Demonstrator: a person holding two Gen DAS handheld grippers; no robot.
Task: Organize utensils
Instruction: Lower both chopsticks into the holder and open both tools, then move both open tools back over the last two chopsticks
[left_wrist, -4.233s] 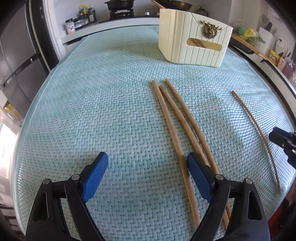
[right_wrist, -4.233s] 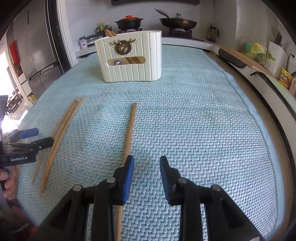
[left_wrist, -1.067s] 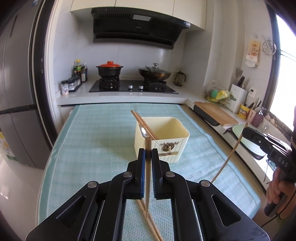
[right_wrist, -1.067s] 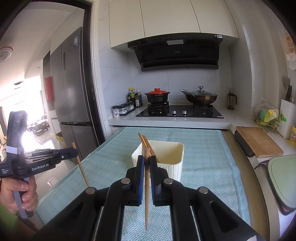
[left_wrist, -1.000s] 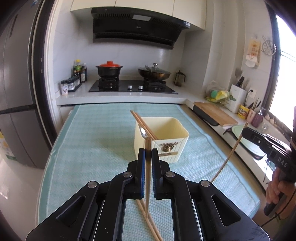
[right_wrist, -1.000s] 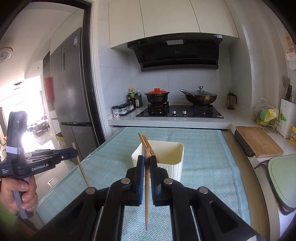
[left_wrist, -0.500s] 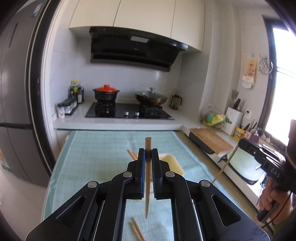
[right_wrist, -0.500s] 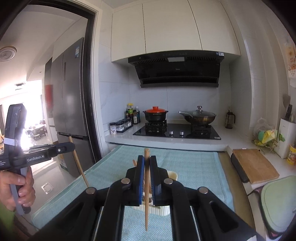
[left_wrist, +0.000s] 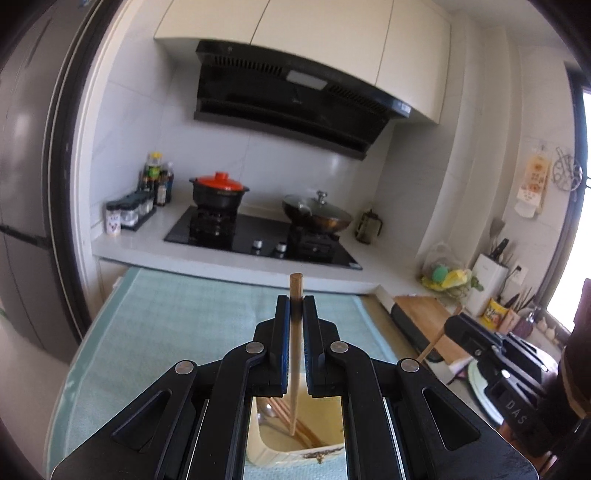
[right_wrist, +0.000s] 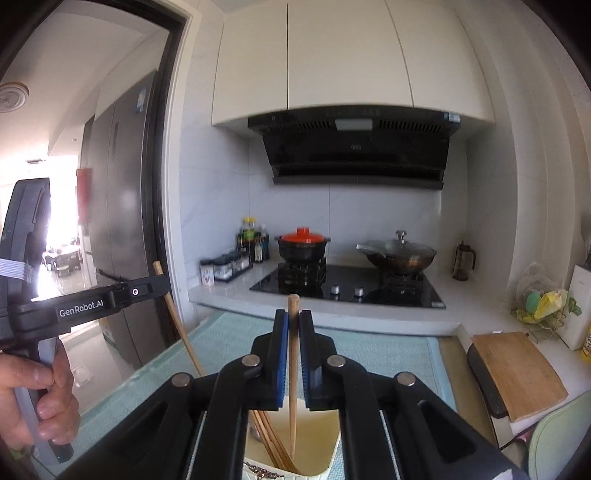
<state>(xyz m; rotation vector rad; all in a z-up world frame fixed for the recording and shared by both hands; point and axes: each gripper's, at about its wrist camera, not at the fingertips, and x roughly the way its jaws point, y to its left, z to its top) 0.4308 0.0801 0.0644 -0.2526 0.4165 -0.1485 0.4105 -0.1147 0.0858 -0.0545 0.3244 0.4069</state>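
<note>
My left gripper (left_wrist: 295, 306) is shut on a wooden chopstick (left_wrist: 294, 365) that stands upright, its lower tip inside the cream utensil holder (left_wrist: 266, 443) right below. My right gripper (right_wrist: 293, 321) is shut on another wooden chopstick (right_wrist: 293, 376), also upright, with its tip down in the same holder (right_wrist: 321, 446). Other chopsticks (right_wrist: 271, 439) and a metal spoon (left_wrist: 264, 419) lean inside the holder. Each gripper shows in the other's view, the right one (left_wrist: 491, 350) and the left one (right_wrist: 92, 302), both level with the holder's top.
The holder stands on a light green woven mat (left_wrist: 177, 306) over the table. Behind are a hob with a red-lidded pot (left_wrist: 219, 192) and a wok (left_wrist: 317, 216), spice jars (left_wrist: 125, 214) at left, a cutting board (right_wrist: 517, 373) and a fridge (left_wrist: 26, 184).
Both grippers have risen and moved forward over the holder, which slid to the bottom of each view. The two held chopsticks now reach down into the holder.
</note>
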